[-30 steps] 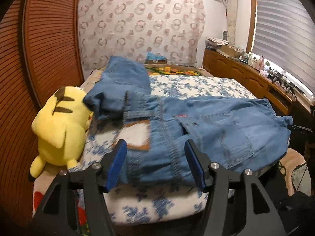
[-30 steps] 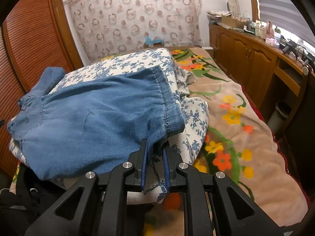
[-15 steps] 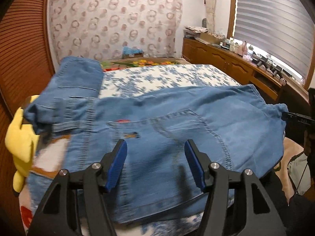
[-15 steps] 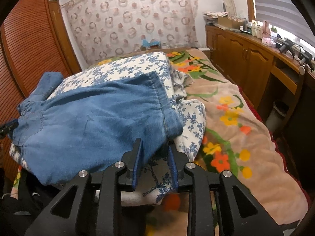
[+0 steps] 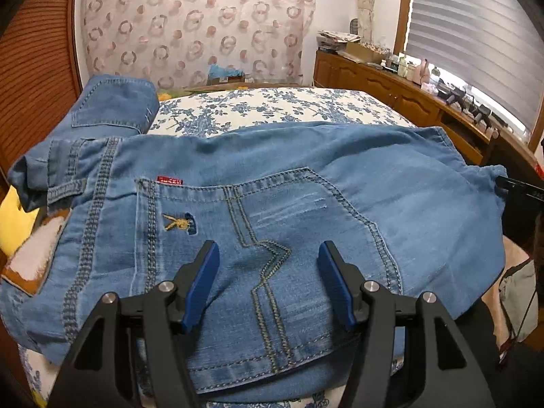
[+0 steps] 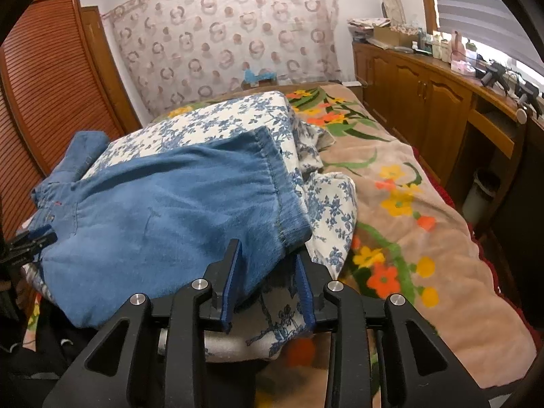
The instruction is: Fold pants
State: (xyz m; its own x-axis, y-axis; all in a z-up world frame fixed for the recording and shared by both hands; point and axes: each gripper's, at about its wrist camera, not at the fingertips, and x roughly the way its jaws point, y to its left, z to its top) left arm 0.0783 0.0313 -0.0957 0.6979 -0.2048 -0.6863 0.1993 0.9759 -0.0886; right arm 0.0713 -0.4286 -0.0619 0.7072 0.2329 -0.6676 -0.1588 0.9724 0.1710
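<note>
Blue denim pants (image 5: 306, 200) lie across the blue-flowered quilt (image 5: 272, 108), waist to the left, one leg (image 5: 112, 105) bent toward the far left. My left gripper (image 5: 268, 282) is open and empty, just above the back pocket near the front edge. In the right wrist view the folded leg end with its hem (image 6: 282, 183) lies on the quilt (image 6: 210, 125). My right gripper (image 6: 268, 282) is open, its jaws on either side of the hem corner, not clamping it.
A yellow plush toy (image 5: 13, 217) sits at the left by the wooden slatted wardrobe (image 5: 37, 51). A floral beige blanket (image 6: 408, 210) covers the bed's right side. A wooden sideboard (image 6: 428, 102) with clutter runs along the window wall.
My right gripper has opened and let go of the hem corner. My left gripper has moved right and closer over the pants, from the waist to the back pocket.
</note>
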